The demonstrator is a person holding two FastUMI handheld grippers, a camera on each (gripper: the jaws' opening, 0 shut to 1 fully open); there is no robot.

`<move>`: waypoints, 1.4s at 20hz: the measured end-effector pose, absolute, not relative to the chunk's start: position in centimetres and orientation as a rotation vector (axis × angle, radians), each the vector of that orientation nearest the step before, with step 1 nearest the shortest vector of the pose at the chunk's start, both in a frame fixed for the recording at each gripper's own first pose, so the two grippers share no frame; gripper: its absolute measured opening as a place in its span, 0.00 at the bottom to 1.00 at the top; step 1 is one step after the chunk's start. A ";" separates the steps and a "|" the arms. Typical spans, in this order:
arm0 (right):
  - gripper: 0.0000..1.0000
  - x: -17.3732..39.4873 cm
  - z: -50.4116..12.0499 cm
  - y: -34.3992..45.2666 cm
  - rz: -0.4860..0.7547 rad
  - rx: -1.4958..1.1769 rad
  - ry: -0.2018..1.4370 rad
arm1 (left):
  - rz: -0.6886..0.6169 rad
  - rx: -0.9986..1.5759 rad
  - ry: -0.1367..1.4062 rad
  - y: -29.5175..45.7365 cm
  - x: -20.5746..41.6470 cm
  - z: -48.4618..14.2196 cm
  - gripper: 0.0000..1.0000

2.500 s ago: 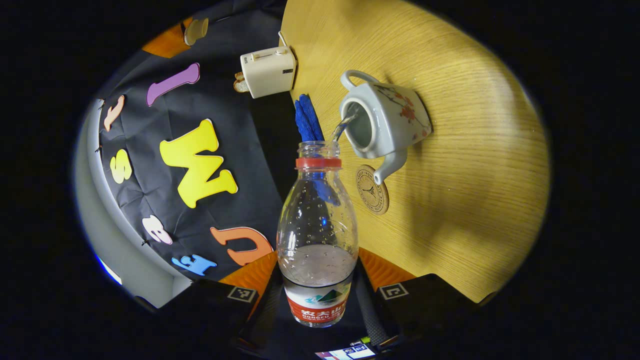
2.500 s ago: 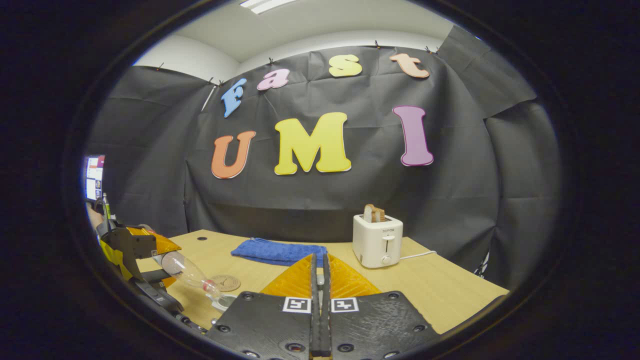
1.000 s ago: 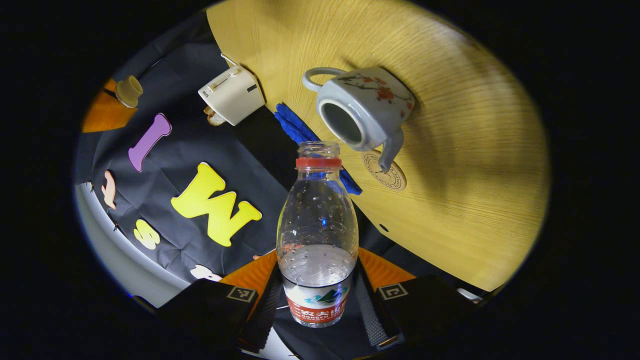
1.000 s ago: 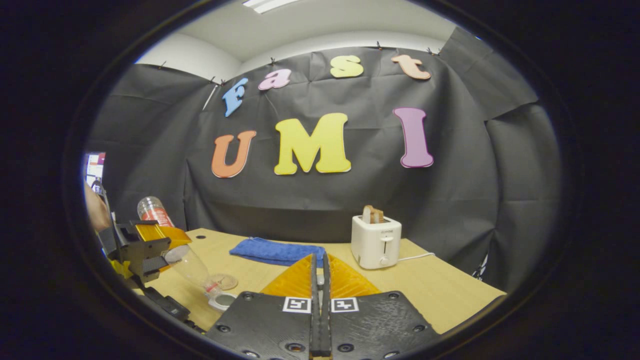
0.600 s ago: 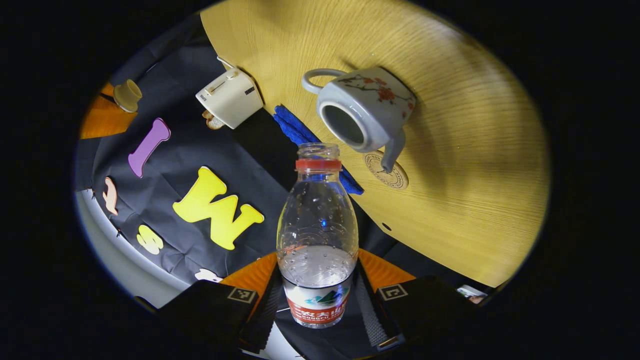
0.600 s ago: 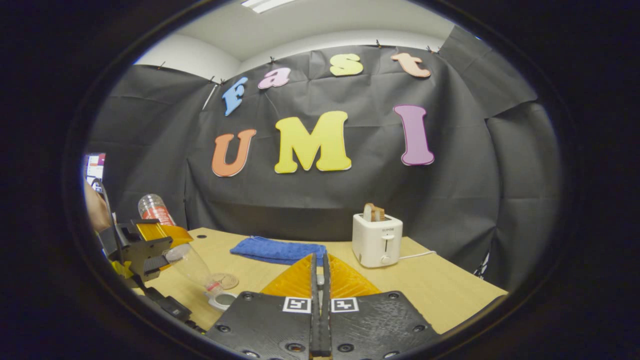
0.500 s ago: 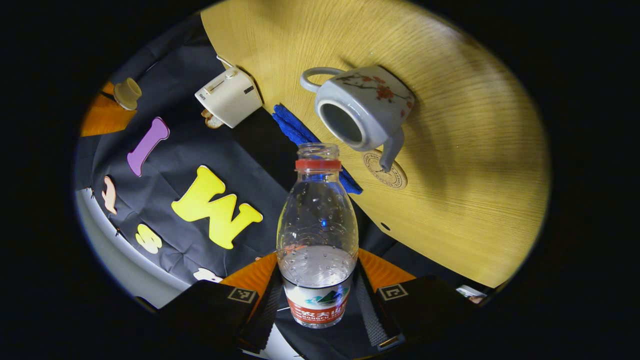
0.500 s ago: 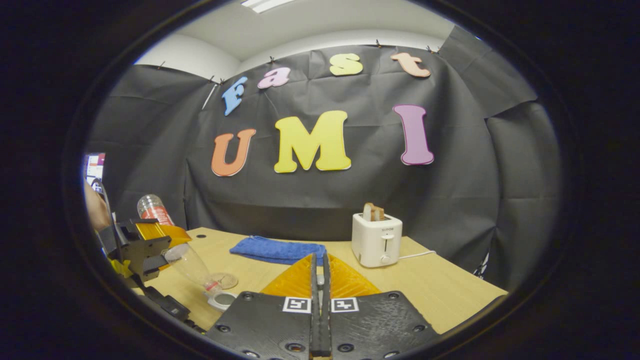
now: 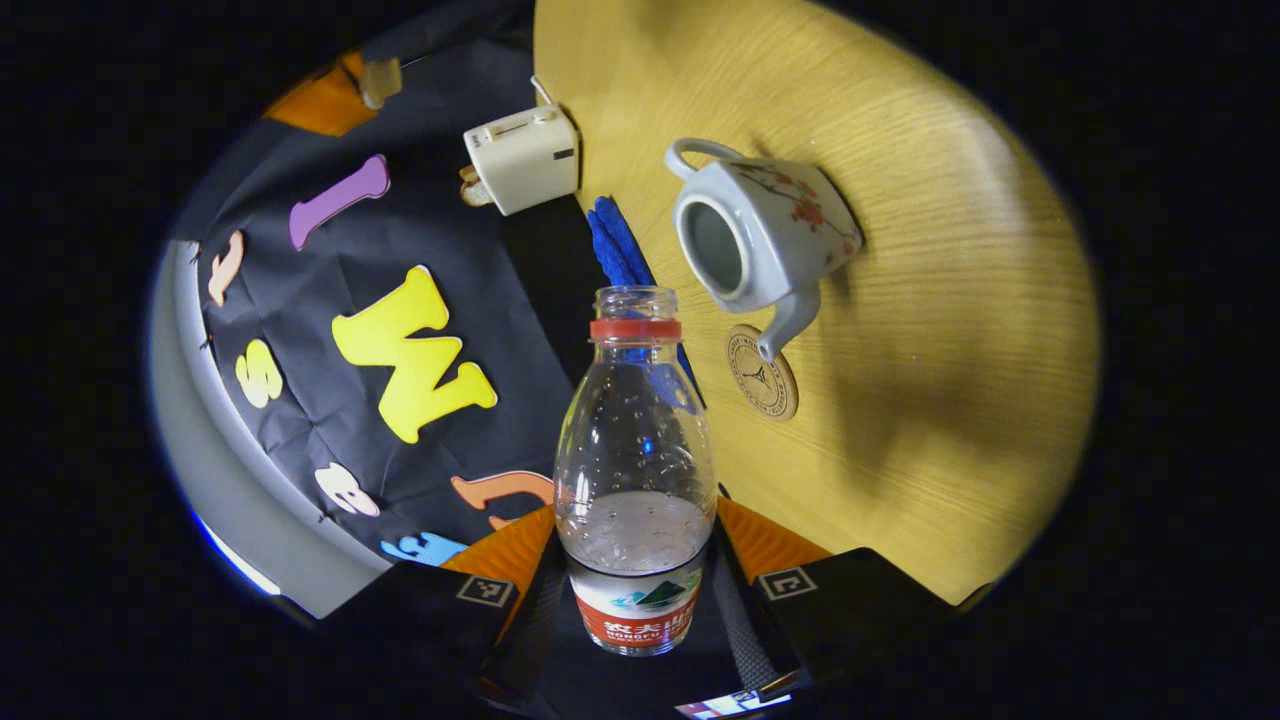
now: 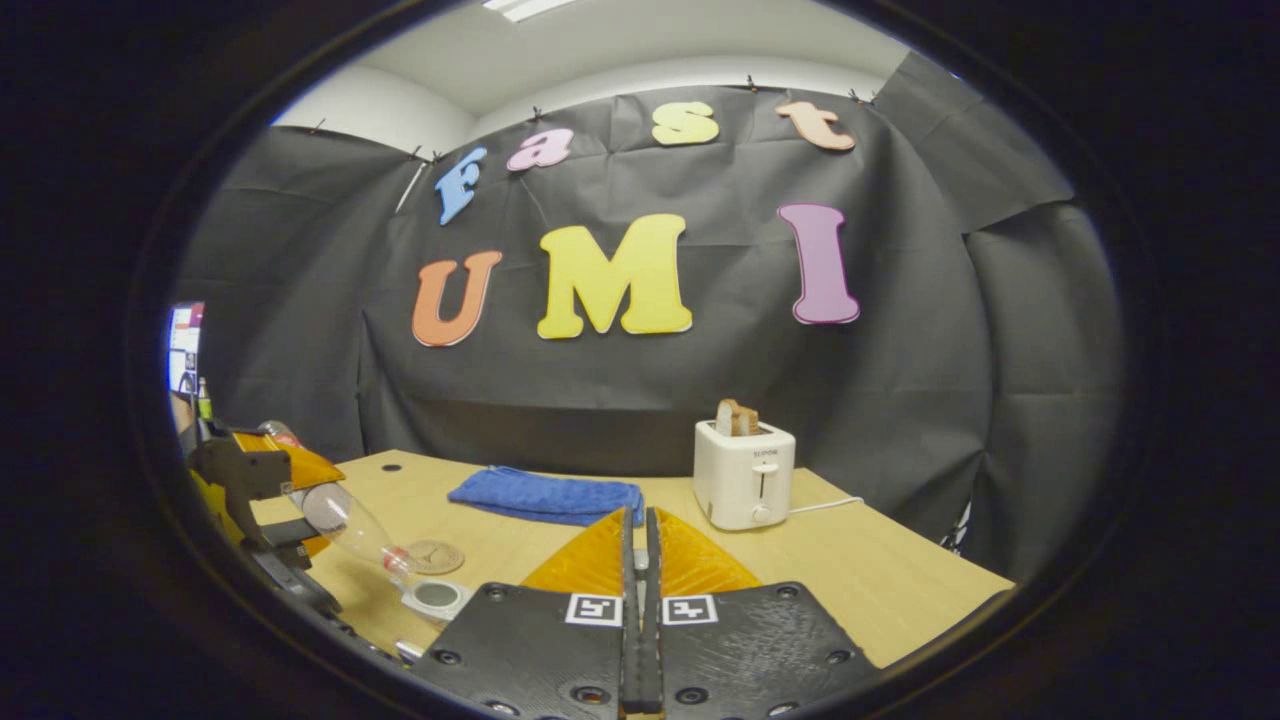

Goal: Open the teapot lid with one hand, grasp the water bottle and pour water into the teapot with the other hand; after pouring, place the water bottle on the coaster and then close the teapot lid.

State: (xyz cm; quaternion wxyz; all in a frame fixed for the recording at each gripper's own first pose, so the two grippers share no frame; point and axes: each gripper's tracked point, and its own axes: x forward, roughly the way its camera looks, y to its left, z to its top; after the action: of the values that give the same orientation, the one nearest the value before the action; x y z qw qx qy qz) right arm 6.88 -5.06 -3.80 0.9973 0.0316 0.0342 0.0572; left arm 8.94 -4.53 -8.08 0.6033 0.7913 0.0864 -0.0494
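**Pour looks done, coaster is up next**

Black-cloth booth with a light wooden counter (image 9: 930,330) taking up the right half of the left gripper view. On it sits the pale grey ceramic teapot with a red flower pattern (image 9: 762,232), upper centre of the frame, its round mouth uncovered and nothing running into it. Just below its spout is the round wooden coaster with a dark stamped emblem (image 9: 762,372), bare.

The left gripper (image 9: 637,600) is clamped on the clear plastic water bottle with a red neck ring and red-white label (image 9: 636,480), low down by the label. The bottle is uncapped with a little water left near the bottom. In the right gripper view it shows at lower left, tipped neck-down toward the teapot mouth.

The right gripper (image 10: 637,640) has its fingers pressed together at the bottom centre of its own view. At the upper left of the left gripper view a small beige knob-like thing (image 9: 380,82) sits at an orange fingertip, probably the lid, but I can't tell for sure.

My read: pouring is basically over. Next move needs the bottle tipped back upright, carried to the coaster and set down square on it without bumping the spout, then let go. Lid goes back after that.

Background: white toaster with bread (image 10: 743,474) and a folded blue towel (image 10: 547,496).
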 end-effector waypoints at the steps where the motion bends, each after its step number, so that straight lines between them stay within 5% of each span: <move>1: 0.00 6.9 -3.9 -4.9 0.116 0.059 0.069 | -0.109 1.781 0.192 -4.6 8.4 -7.8 0.73; 19: 0.00 6.5 -4.5 -2.3 0.142 -0.012 0.067 | 0.107 0.510 -0.002 -1.9 10.8 -4.0 0.74; 28: 0.00 7.3 -5.6 -2.7 0.129 -0.018 0.091 | -0.041 0.059 -0.043 -5.3 14.9 -3.5 0.74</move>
State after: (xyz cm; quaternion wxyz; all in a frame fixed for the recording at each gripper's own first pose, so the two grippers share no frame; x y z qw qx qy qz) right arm 7.31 -2.71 -5.59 0.9969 -0.0088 0.0455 0.0643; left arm 14.87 -5.27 -3.52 0.9991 0.0295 -0.0217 -0.0203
